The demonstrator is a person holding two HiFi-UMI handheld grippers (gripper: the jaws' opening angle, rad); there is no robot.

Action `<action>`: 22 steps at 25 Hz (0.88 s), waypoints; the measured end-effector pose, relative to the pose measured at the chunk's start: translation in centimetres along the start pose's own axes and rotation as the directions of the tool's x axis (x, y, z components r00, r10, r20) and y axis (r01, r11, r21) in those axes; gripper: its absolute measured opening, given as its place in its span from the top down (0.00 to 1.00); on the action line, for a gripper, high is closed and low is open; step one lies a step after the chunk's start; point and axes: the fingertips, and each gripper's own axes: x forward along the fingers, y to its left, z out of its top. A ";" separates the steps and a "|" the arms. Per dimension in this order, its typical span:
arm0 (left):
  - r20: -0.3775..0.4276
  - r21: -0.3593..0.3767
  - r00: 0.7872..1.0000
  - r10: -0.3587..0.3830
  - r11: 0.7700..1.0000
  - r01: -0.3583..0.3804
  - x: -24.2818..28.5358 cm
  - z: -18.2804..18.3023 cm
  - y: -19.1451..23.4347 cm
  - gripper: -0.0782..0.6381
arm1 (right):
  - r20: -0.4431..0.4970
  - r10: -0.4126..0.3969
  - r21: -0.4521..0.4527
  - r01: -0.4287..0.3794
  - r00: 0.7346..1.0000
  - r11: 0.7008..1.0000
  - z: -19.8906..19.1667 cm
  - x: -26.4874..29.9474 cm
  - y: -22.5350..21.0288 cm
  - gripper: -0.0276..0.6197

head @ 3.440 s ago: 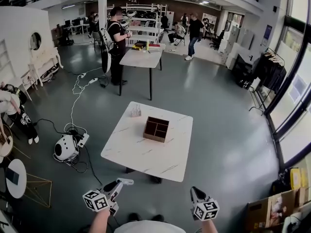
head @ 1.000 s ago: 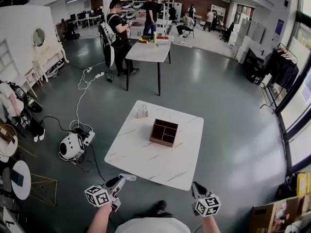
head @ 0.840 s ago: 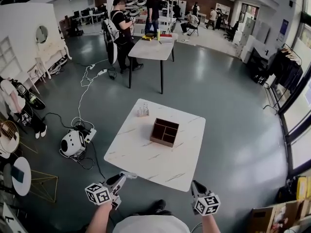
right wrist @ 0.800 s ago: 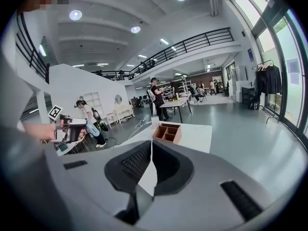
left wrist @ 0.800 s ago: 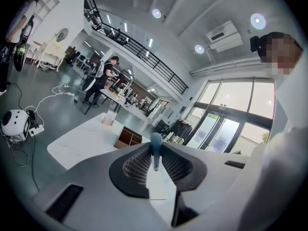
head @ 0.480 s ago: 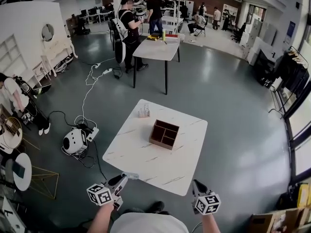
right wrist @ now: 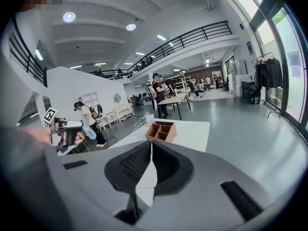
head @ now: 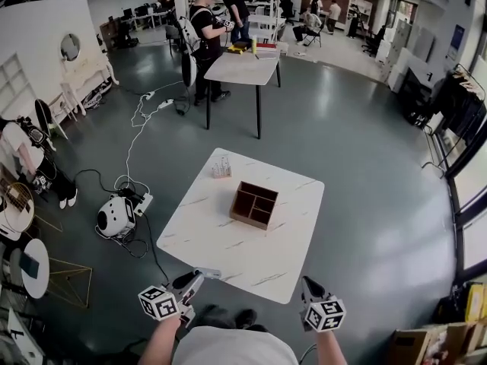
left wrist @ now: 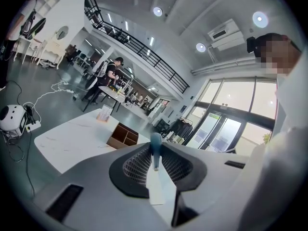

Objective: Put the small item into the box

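Note:
A brown wooden box (head: 254, 204) with several compartments sits on the white marble table (head: 221, 242); it also shows ahead as the box (left wrist: 124, 135) in the left gripper view and the box (right wrist: 161, 130) in the right gripper view. My left gripper (head: 204, 274) hovers just short of the table's near edge. It is shut on a small blue item (left wrist: 155, 148), which sticks up between the pads. My right gripper (head: 304, 283) hangs off the near right corner, shut with nothing in it (right wrist: 150, 146). From the right gripper view, the left gripper (right wrist: 67, 131) shows with the blue item (right wrist: 89, 132).
A clear rack (head: 221, 167) with small items stands on the table's far left part. A white round device (head: 114, 216) and cables lie on the floor to the left. A second table (head: 242, 67) with people beside it stands farther back.
The table and box have shifted slightly in the head view as both grippers came a bit nearer its front edge. The jaws look the same.

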 end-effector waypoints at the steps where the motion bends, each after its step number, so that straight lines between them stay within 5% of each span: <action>1: -0.001 -0.002 1.000 -0.003 1.000 0.003 0.3 0.1 0.1 0.79 | -0.004 -0.001 0.001 0.001 1.000 1.000 0.0 0.1 0.0 0.91; 11: -0.069 -0.006 0.997 -0.041 0.999 0.040 3.9 1.6 3.3 0.79 | -0.031 -0.041 0.032 0.042 0.999 0.999 0.3 3.7 0.2 0.91; 22: -0.215 0.033 0.969 -0.122 0.991 0.132 9.5 3.7 7.0 0.79 | -0.047 -0.121 0.107 0.125 0.992 0.986 0.8 7.8 0.7 0.91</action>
